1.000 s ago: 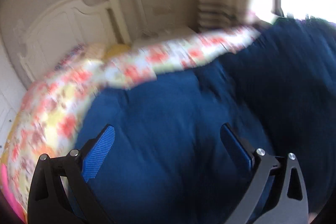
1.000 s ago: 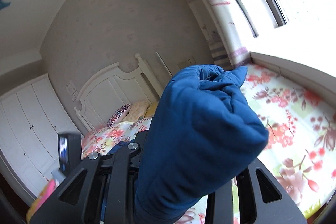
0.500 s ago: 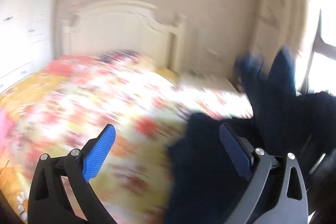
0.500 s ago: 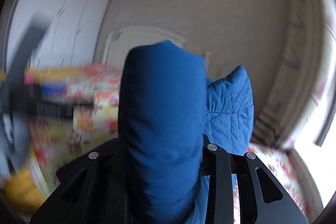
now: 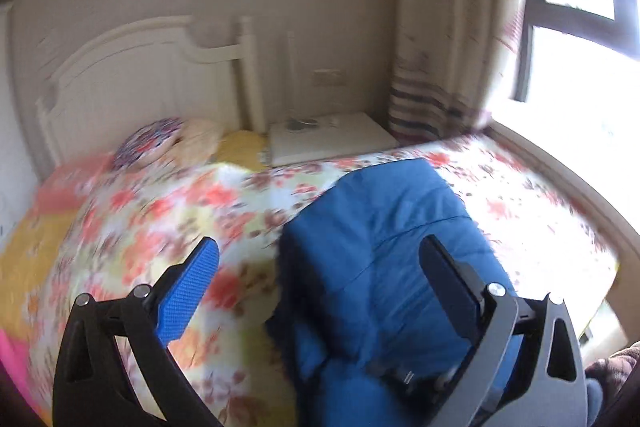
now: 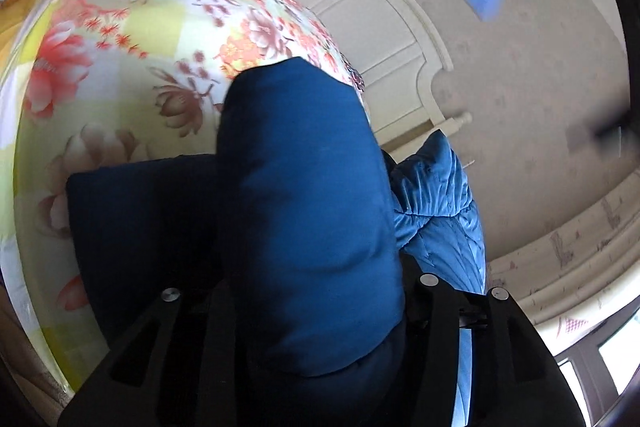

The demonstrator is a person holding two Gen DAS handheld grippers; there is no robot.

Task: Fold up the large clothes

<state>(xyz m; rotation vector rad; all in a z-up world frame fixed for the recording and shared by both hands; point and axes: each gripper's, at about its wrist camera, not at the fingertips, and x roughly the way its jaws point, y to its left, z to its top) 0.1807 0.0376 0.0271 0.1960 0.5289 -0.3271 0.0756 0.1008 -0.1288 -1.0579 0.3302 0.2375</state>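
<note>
Since the earlier frame the left wrist view has swung from mostly bedspread to the blue jacket (image 5: 384, 247), which now fills the lower right of that frame, folded on the floral bedspread (image 5: 160, 211). One jacket shows, and no containers are visible. At the bottom, the left gripper (image 5: 320, 279) has its jaws spread wide, holding nothing, with the jacket lying between and beyond them. In the right wrist view, the right gripper (image 6: 304, 291) is clamped on a thick bundle of the jacket (image 6: 304, 219) that fills the centre. One white headboard (image 5: 132, 79), two pillows (image 5: 152, 143) and one nightstand (image 5: 324, 143) sit in the upper half.
</note>
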